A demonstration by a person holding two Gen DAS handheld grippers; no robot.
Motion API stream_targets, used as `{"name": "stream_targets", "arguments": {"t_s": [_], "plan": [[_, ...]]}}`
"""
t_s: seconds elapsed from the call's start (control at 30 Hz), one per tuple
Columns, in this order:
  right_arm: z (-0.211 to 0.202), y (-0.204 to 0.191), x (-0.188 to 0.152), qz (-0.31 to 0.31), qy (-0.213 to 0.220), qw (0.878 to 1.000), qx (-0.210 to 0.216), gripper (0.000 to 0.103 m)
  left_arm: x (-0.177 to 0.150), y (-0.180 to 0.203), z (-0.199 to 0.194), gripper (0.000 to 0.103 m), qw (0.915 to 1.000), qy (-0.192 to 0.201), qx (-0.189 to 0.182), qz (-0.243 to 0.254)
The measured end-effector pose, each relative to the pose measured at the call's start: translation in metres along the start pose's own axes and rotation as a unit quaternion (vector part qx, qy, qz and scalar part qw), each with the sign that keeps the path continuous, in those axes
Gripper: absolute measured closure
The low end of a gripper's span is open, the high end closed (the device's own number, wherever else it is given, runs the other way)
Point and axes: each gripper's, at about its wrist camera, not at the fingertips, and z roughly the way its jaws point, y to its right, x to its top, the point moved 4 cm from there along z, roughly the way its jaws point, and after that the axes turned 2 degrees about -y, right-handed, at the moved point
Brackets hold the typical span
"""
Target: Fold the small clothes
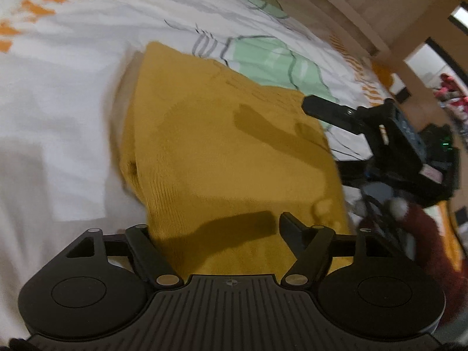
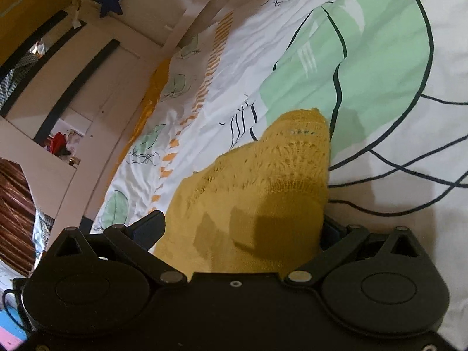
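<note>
A mustard-yellow knit garment [image 1: 222,146] lies folded on the bed sheet. My left gripper [image 1: 216,231] is open just above its near edge, with the cloth between the spread fingers; the left finger is hidden by cloth. The other gripper [image 1: 380,134] shows at the garment's right edge in the left wrist view. In the right wrist view the garment [image 2: 263,181] fills the space between my right gripper's [image 2: 242,228] wide-open fingers, with its lacy corner pointing away. The right finger [image 2: 333,228] is partly hidden behind the cloth.
The bed sheet [image 2: 380,58] is white with green shapes, black lines and orange dashes. A white cloth [image 1: 58,117] lies left of the garment. A wooden bed frame [image 1: 365,14] runs along the far edge. A shelf unit with clutter [image 2: 58,134] stands beyond the bed.
</note>
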Motion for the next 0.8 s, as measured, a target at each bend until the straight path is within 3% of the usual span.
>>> {"name": "stream_targets", "arguments": {"t_s": [0.1, 0.17, 0.2, 0.23, 0.3, 0.4, 0.57, 0.8], "plan": [[-0.004, 0.000, -0.003, -0.015, -0.007, 1.000, 0.002, 0.001, -0.006, -0.004, -0.002, 0.049, 0.9991, -0.015, -0.027, -0.030], [-0.004, -0.002, -0.005, -0.027, -0.012, 1.000, -0.001, 0.001, -0.004, -0.007, 0.000, 0.064, 0.9990, -0.020, -0.024, -0.034], [-0.004, -0.004, -0.005, -0.032, -0.015, 0.999, -0.002, 0.002, -0.002, -0.009, 0.001, 0.082, 0.9991, -0.019, -0.018, -0.034], [-0.004, -0.005, -0.005, -0.038, -0.014, 0.999, -0.008, 0.008, -0.001, -0.011, 0.001, 0.085, 0.9990, -0.018, -0.019, -0.038], [-0.003, -0.006, -0.005, -0.043, -0.020, 0.998, -0.037, 0.065, 0.000, -0.013, 0.001, 0.087, 0.9979, -0.021, -0.036, -0.049], [-0.010, -0.011, -0.003, -0.041, -0.017, 0.998, -0.047, 0.065, 0.003, -0.010, -0.005, 0.089, 0.9972, -0.018, -0.054, -0.049], [-0.049, -0.040, -0.014, -0.039, -0.002, 0.998, -0.055, 0.066, -0.007, 0.004, -0.028, 0.090, 0.9906, -0.018, -0.114, -0.073], [-0.118, -0.062, -0.068, -0.027, -0.030, 0.995, -0.095, 0.066, -0.073, 0.042, -0.058, 0.090, 0.9854, -0.057, -0.152, -0.052]]}}
